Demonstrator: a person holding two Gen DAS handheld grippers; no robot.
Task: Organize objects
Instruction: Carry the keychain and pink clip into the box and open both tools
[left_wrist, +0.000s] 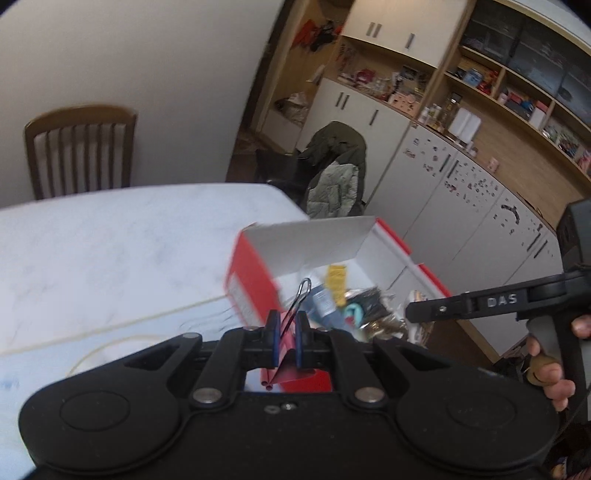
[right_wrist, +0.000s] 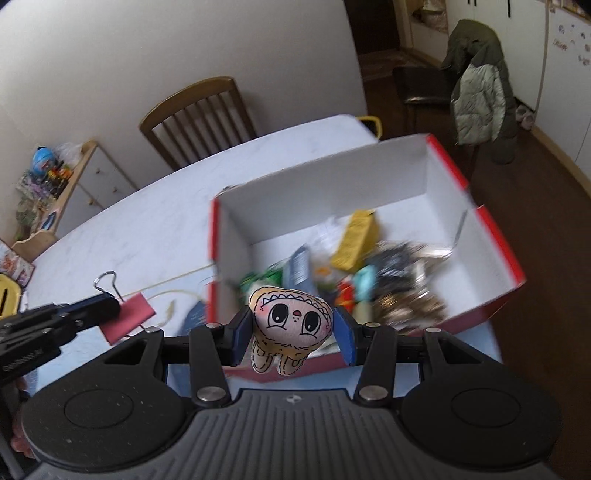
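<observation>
L gripper (left_wrist: 287, 341) clamped on red clip (left_wrist: 286, 363), R gripper (right_wrist: 292, 334) pinching plush (right_wrist: 290, 326), box (right_wrist: 406, 166) at 12 w/ clutter.

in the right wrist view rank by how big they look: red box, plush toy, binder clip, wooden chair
1. red box
2. wooden chair, though it stands farther off
3. plush toy, enlarged by nearness
4. binder clip

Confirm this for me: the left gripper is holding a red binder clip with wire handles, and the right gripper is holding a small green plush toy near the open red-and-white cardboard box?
Not quite. The plush toy in the right gripper is cream and tan with a drawn face, not green; the right wrist view shows it. The rest holds: the left gripper grips the red binder clip, near the box.
</observation>
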